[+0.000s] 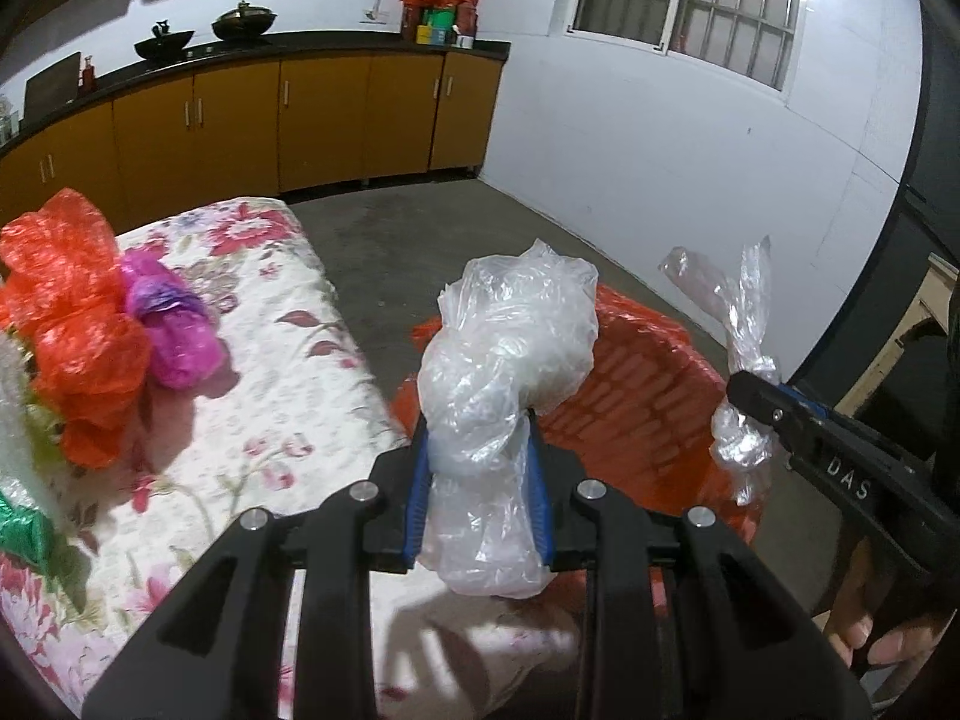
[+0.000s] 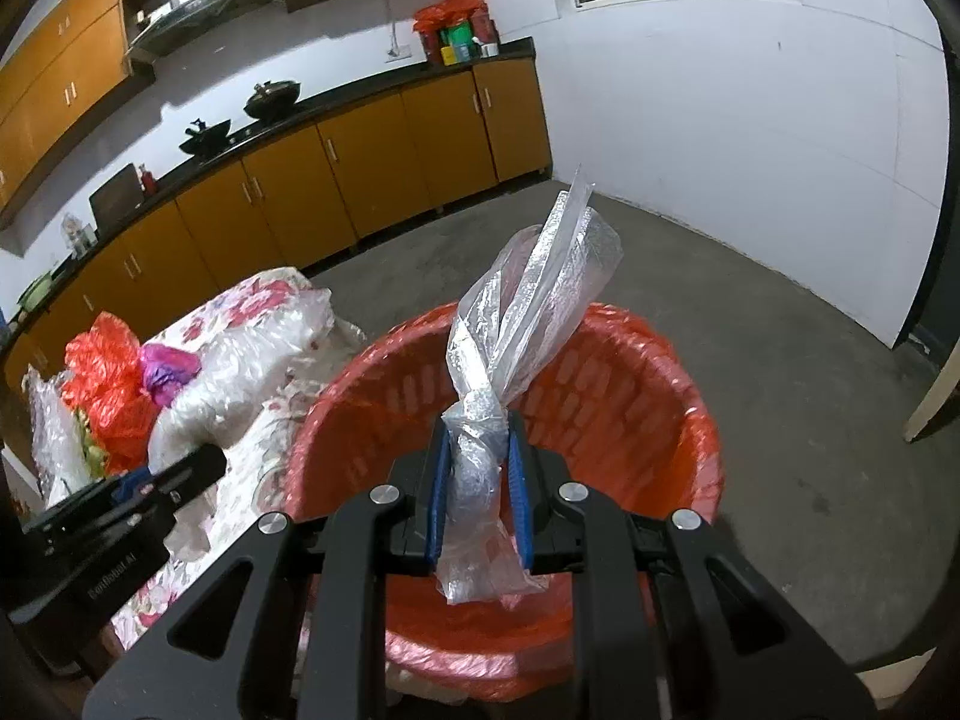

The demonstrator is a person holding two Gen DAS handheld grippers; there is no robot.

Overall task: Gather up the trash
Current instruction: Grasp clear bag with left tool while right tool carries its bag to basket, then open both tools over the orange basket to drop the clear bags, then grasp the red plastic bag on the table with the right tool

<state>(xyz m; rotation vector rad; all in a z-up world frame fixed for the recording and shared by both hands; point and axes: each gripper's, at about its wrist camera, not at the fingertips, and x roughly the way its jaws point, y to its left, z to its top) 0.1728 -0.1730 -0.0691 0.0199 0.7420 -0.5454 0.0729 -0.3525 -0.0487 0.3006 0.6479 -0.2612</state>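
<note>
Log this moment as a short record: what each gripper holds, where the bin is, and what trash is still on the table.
left gripper: shut on a crumpled clear plastic bag
right gripper: shut on a knotted clear plastic bag
bin: basket with a red liner, beside the floral-cloth table, below both grippers
trash left on table: orange bag, purple bag, more clear plastic
</note>
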